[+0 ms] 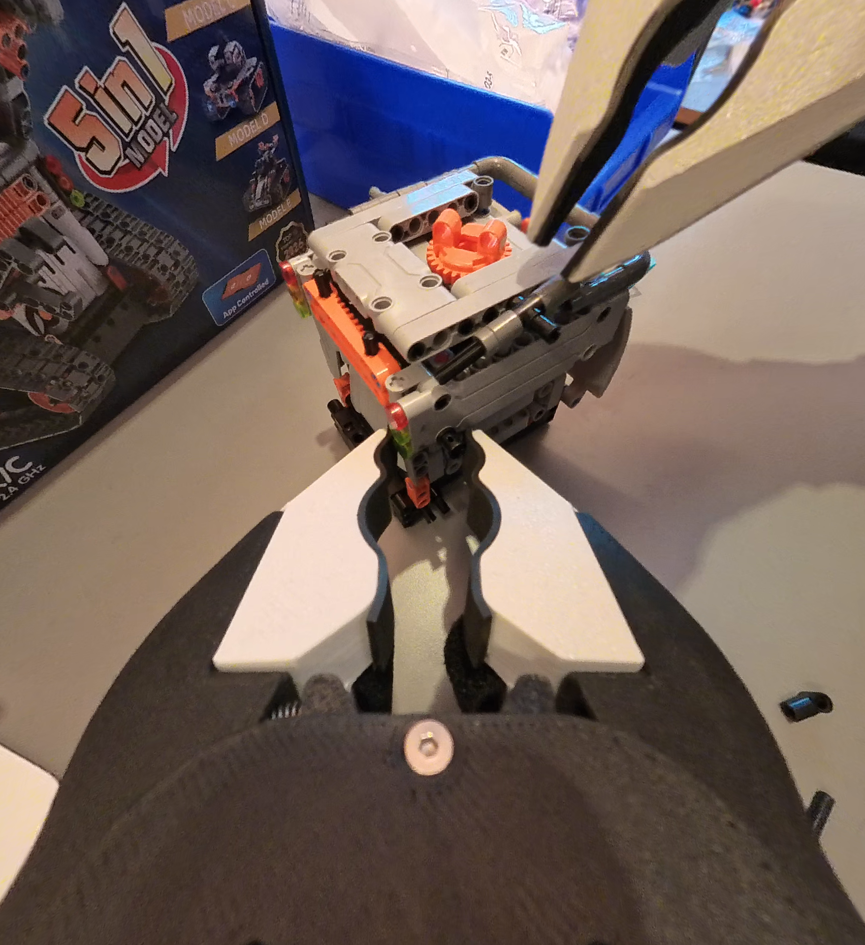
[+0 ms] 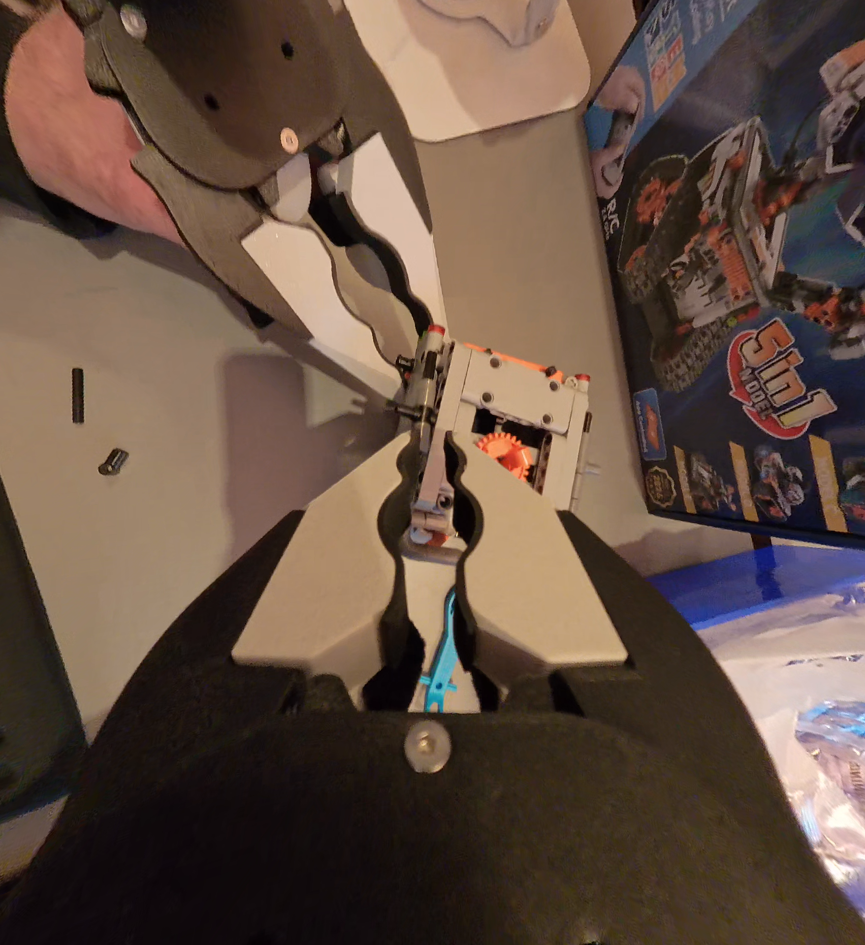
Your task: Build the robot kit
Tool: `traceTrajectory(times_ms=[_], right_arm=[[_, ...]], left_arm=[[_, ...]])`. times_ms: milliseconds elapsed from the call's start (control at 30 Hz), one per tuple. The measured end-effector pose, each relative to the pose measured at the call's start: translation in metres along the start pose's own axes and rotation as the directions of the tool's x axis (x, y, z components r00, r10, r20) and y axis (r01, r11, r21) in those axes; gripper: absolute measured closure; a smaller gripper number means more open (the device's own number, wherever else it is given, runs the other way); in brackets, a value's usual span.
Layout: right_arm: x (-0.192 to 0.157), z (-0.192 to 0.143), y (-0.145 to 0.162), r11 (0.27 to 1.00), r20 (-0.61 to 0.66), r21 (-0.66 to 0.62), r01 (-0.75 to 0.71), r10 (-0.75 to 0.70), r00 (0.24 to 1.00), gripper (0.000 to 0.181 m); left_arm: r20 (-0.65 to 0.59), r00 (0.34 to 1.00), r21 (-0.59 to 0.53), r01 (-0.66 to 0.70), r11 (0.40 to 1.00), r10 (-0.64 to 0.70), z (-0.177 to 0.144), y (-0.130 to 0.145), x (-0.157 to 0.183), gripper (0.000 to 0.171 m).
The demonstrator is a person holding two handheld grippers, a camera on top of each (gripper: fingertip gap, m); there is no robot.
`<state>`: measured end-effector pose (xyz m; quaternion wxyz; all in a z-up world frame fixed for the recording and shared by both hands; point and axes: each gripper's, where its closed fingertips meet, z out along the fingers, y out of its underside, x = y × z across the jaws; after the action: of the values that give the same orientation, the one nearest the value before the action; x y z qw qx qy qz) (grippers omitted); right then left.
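A grey brick-built model with an orange gear on top stands on the pale table. My left gripper is shut on its near lower corner, on grey and black parts. My right gripper comes in from the upper right and is shut on a dark grey beam at the model's top right edge. In the right wrist view my right gripper clamps that grey beam of the model, and the left gripper holds the far corner. A thin turquoise piece shows between the right fingers, lower down.
A blue printed toy box stands left of the model; it also shows in the right wrist view. A blue bin with plastic bags is behind. Small black pins lie on the table. A hand holds the left gripper. About 7 cm separates my left fingertips from my right.
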<state>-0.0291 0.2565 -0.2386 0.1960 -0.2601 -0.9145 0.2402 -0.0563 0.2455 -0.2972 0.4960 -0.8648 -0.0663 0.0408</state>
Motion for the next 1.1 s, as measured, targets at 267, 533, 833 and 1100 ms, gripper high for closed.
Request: traceTrajectory(times_ms=[267, 533, 833, 1100], right_arm=[[-0.003, 0.004, 0.006, 0.997, -0.045, -0.047, 0.062, -0.064, 0.997, 0.175], [-0.005, 0.005, 0.008, 0.978, -0.074, -0.156, 0.139, -0.152, 0.986, 0.178], [-0.006, 0.005, 0.009, 0.965, -0.090, -0.195, 0.177, -0.197, 0.976, 0.177], [-0.005, 0.004, 0.012, 0.952, -0.124, -0.213, 0.222, -0.252, 0.960, 0.177]], left_arm=[[0.008, 1.000, 0.002, -0.002, 1.000, 0.002, 0.000, -0.001, 0.000, 0.150], [0.007, 1.000, -0.002, 0.007, 1.000, -0.007, 0.000, 0.001, -0.001, 0.151], [-0.008, 1.000, 0.003, 0.021, 1.000, -0.021, 0.001, 0.001, 0.000, 0.151], [0.001, 1.000, -0.005, 0.001, 1.000, -0.001, 0.001, 0.001, 0.001, 0.151]])
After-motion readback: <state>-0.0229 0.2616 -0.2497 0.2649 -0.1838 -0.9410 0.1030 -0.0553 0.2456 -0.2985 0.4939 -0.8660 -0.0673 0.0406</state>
